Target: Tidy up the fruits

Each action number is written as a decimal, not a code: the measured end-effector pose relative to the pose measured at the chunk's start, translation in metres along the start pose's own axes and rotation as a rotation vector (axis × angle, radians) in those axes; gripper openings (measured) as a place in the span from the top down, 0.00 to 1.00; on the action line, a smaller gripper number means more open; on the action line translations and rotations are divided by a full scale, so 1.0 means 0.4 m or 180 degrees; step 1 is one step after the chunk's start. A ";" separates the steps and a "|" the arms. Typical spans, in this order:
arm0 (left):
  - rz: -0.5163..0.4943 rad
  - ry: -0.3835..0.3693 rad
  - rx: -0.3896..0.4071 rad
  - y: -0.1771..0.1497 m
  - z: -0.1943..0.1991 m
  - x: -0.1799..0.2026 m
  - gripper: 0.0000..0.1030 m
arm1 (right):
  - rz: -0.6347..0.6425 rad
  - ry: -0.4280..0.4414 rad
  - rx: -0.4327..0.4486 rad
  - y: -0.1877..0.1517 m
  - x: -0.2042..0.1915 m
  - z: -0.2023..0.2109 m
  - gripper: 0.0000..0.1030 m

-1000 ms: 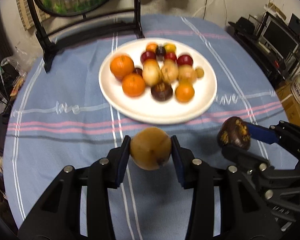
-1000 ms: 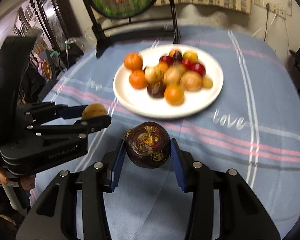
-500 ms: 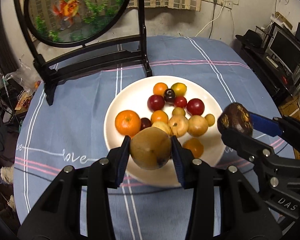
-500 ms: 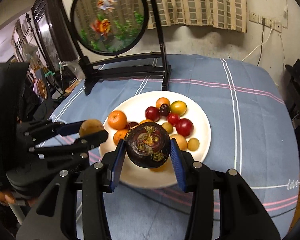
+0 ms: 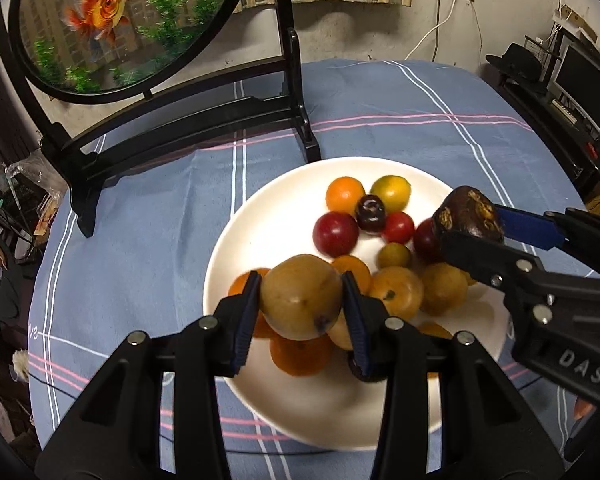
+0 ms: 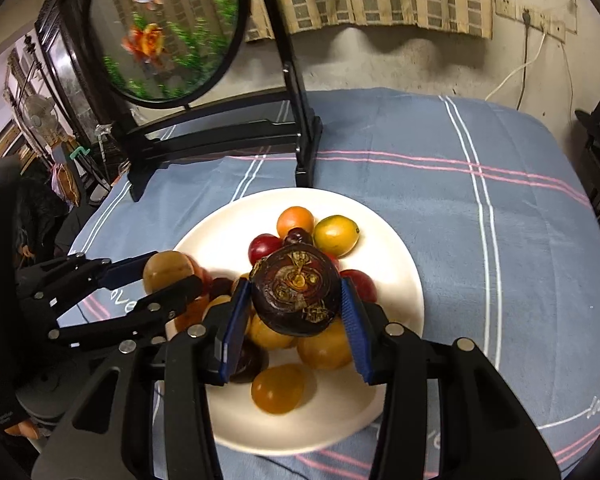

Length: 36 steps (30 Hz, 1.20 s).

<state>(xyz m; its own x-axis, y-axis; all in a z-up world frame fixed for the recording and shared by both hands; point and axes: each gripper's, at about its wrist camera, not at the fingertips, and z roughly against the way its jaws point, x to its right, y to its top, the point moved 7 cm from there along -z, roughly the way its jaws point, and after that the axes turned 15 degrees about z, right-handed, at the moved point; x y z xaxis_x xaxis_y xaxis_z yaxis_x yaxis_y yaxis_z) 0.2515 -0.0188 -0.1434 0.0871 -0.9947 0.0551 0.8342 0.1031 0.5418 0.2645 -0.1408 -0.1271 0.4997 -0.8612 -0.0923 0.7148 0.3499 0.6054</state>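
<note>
The left tool [image 5: 302, 308] pinches a tan, pear-like fruit [image 5: 300, 297] between its blue pads, above the near side of the white plate [image 5: 260, 240]. The right tool [image 6: 296, 308] is clamped on a dark purple fruit [image 6: 296, 294] — perhaps a mangosteen, though the fisheye leaves that unsure — over the middle of the same plate. Oranges, red plums and yellow fruits lie heaped on the plate, which rests on the blue striped cloth [image 5: 140, 220] covering the desk, in front of a round goldfish screen [image 5: 112, 20].
</note>
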 end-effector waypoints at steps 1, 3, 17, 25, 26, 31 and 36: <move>-0.0004 0.0012 -0.0003 0.002 -0.007 -0.001 0.60 | 0.0004 0.0004 -0.0016 0.001 0.001 -0.007 0.56; -0.0014 0.0021 0.0015 0.004 -0.018 -0.002 0.60 | 0.0026 0.0044 -0.0084 0.002 -0.002 -0.029 0.56; 0.0093 0.0025 0.0096 0.017 0.003 -0.018 0.29 | -0.0077 0.0038 0.0175 0.039 0.012 0.039 0.34; 0.0184 -0.0107 0.0281 0.013 0.125 -0.030 0.18 | -0.0125 0.0077 0.0360 -0.018 -0.023 0.173 0.34; 0.0182 -0.0110 0.0334 0.013 0.144 -0.030 0.16 | -0.0132 0.0087 0.0385 -0.032 -0.031 0.191 0.34; 0.0192 -0.0197 0.0620 0.006 0.258 -0.027 0.07 | -0.0082 0.0056 0.0454 -0.099 -0.079 0.269 0.34; 0.0388 -0.0410 0.0762 -0.005 0.362 -0.030 0.02 | -0.0021 0.0019 0.0531 -0.146 -0.130 0.340 0.34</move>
<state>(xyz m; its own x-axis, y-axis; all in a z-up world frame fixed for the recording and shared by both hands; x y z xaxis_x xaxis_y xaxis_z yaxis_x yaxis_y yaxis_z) 0.1698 -0.0072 -0.0235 0.0961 -0.9685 0.2297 0.6683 0.2338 0.7062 0.1300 -0.1668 -0.0501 0.4986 -0.8609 -0.1011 0.6272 0.2779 0.7276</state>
